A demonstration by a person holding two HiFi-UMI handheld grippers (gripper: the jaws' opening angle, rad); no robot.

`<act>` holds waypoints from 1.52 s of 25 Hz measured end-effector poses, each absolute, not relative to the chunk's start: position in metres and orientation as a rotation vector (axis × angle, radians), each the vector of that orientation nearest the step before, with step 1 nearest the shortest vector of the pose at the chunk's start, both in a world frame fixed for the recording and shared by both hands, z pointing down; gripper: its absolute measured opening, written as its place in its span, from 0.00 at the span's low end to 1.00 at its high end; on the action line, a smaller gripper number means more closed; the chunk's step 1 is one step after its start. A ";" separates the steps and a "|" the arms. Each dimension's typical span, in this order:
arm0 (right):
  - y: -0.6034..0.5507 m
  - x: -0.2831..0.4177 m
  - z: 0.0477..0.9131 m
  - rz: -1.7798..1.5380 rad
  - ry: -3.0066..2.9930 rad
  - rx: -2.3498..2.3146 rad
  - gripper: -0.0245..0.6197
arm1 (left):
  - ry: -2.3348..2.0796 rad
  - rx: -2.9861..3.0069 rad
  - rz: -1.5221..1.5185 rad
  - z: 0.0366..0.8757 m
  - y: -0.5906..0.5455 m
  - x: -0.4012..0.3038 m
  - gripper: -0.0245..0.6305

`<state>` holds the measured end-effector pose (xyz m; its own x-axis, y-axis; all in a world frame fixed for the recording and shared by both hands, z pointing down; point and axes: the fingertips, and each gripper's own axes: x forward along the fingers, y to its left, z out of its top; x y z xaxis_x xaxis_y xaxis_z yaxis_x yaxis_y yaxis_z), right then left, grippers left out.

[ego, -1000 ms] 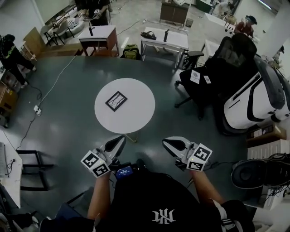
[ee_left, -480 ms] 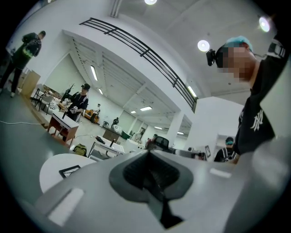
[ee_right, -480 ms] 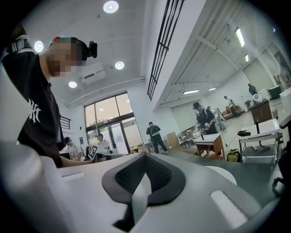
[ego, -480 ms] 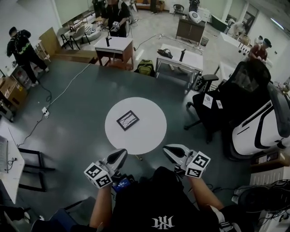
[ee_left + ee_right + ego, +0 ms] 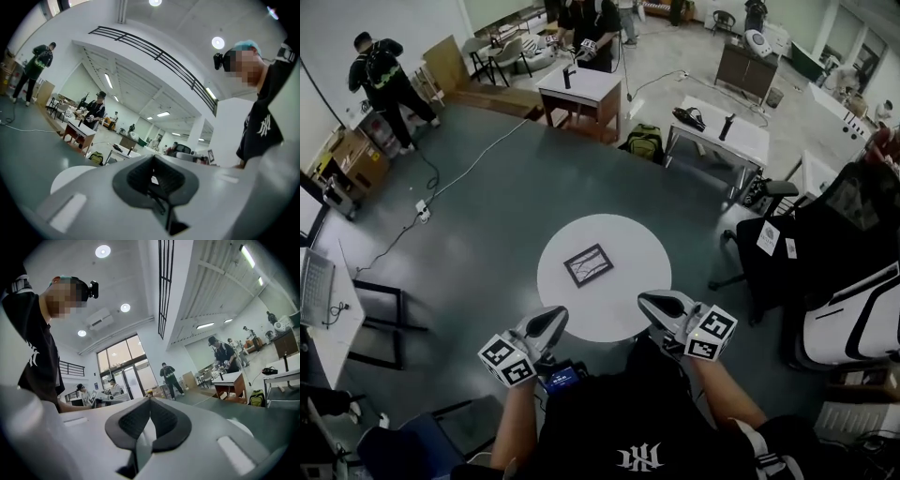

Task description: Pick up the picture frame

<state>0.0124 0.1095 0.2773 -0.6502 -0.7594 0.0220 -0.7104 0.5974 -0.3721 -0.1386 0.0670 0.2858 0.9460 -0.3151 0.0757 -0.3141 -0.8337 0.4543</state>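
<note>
Both grippers: since 1 second ago the 2 have come forward with the person toward the round table [image 5: 628, 246]. Its near rim, then just ahead of the tips, now lies under them in the head view, and the picture frame [image 5: 588, 265] sits closer ahead.
Left gripper [image 5: 553, 315]: jaws pressed together with nothing between them, pointing level over the table's near-left rim. The frame is ahead and to its right, well apart.
Picture frame: dark, lying flat and skewed near the middle of the tabletop, beyond both tips and between the lines the 2 grippers point along. Nothing touches it.
Right gripper [image 5: 645, 301]: jaws likewise closed and empty, over the near-right rim. The frame is ahead and to its left, well apart.
Task so far: the approach to the table looks almost complete, and no contact has been made.
Task remaining: as I judge it, the whole pick. A gripper has to spread its jaws, reach the frame, catch an edge, close and lift.
Likely difficulty: the frame lies flat on a smooth top, so it may slide rather than let a jaw get under its edge.
</note>
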 end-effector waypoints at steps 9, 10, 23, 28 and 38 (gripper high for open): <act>0.016 0.061 0.287 -0.590 2.804 -1.053 0.03 | -0.694 2.565 0.001 0.290 -0.008 -0.104 0.04; 0.008 0.065 0.291 -0.603 2.818 -1.034 0.03 | -0.721 2.557 0.012 0.292 -0.014 -0.103 0.04; -0.083 0.089 0.380 -0.807 2.917 -0.868 0.14 | -0.986 2.348 0.199 0.368 -0.068 -0.094 0.08; -0.102 0.077 0.423 -0.910 2.939 -0.856 0.17 | -1.000 2.256 0.233 0.412 -0.079 -0.099 0.12; -0.144 0.055 0.529 -1.092 2.965 -1.014 0.23 | -0.959 2.119 0.274 0.526 -0.122 -0.115 0.19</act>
<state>0.0551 -0.1440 0.5291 -0.7993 -0.4839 0.3564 -0.5994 0.5998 -0.5301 -0.1147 -0.1221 0.5256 0.6922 -0.5447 0.4735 -0.7127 -0.4124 0.5674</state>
